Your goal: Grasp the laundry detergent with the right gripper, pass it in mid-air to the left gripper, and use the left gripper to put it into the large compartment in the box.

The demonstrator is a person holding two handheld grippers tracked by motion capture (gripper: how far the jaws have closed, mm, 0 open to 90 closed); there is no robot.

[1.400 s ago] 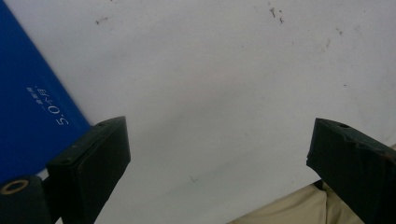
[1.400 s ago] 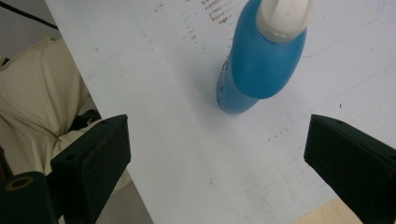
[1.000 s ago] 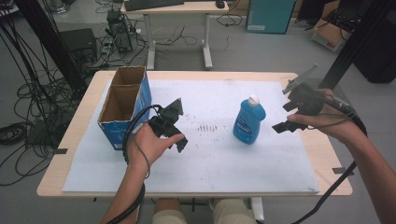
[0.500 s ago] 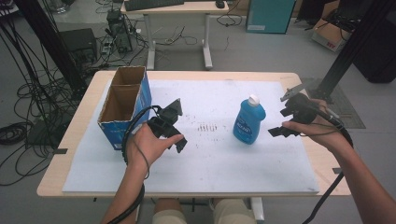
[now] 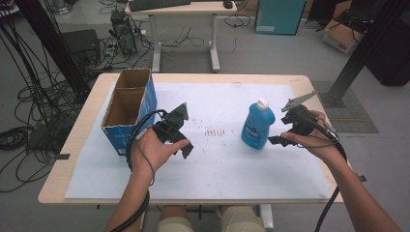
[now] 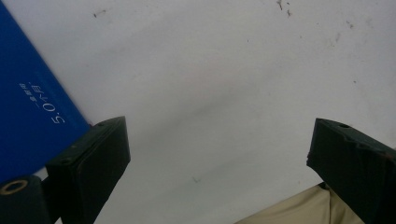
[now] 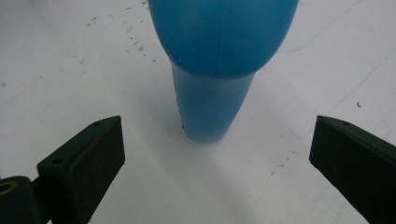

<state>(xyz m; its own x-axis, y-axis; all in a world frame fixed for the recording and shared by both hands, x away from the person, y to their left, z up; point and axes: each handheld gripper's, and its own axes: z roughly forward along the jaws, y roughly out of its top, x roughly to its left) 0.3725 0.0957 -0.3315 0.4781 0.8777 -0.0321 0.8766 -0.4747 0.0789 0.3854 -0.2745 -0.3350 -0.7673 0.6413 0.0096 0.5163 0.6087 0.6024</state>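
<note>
A blue bottle [image 5: 257, 125] with a white cap stands upright on the white mat, right of centre. My right gripper [image 5: 283, 126] is just to its right, open, jaws pointing at it. In the right gripper view the bottle [image 7: 215, 60] rises ahead between the spread jaws, untouched. My left gripper [image 5: 183, 129] hovers over the mat's left half, open and empty, beside an open blue cardboard box [image 5: 126, 110]. The left gripper view looks down on bare mat, with the box's blue wall [image 6: 32, 116] at left.
The white mat [image 5: 217, 169] covers most of the wooden table [image 5: 77, 145]. Faint dark scuffs [image 5: 215, 131] mark the mat's middle. Beyond the table stand a desk [image 5: 183, 9], cables, a black post [image 5: 358, 53] and cardboard boxes on the floor.
My right gripper has come down and leftward, closing in on the bottle from its right. The left gripper has barely moved.
</note>
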